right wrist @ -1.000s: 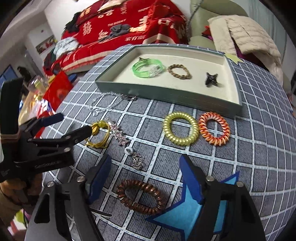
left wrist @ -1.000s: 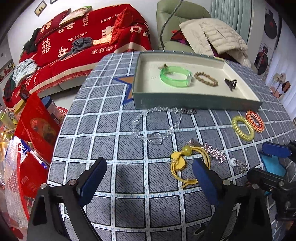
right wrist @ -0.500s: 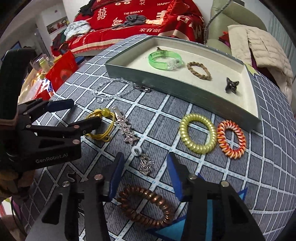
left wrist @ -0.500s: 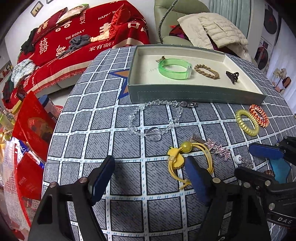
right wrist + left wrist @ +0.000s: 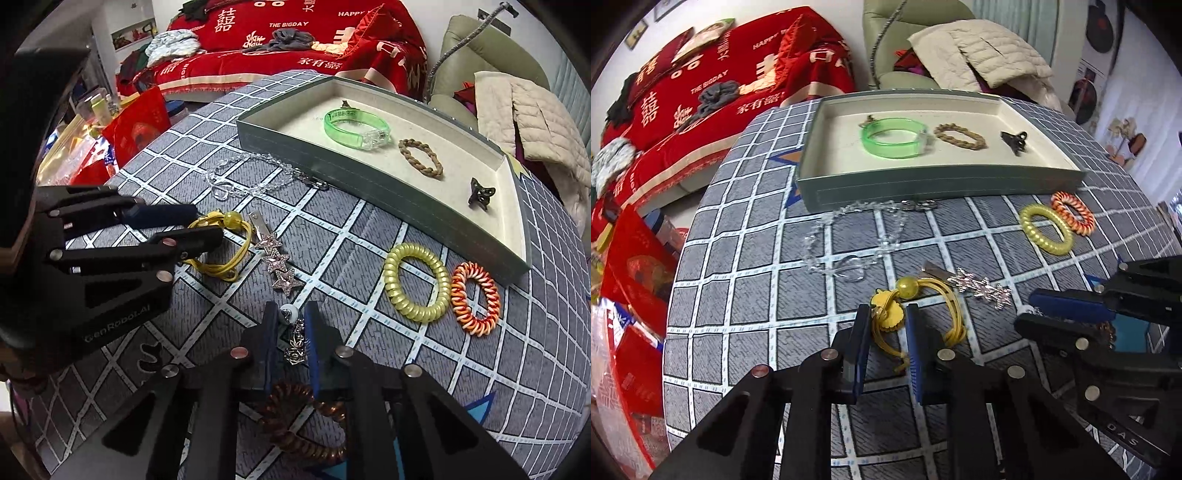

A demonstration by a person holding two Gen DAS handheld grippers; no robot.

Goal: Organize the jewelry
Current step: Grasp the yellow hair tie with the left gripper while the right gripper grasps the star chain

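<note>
Jewelry lay loose near the tray (image 5: 938, 181). Left gripper (image 5: 884, 317) had nearly closed around the yellow tie (image 5: 916, 314), right gripper (image 5: 290, 325) around the silver charm (image 5: 295, 339); each needed a firm pinch before lifting, lest the piece slip

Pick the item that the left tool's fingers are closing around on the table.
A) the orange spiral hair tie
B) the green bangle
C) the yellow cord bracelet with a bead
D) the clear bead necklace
C: in the left wrist view the left tool has its fingers narrowed on either side of the yellow cord bracelet, at its flower charm, on the table.
</note>
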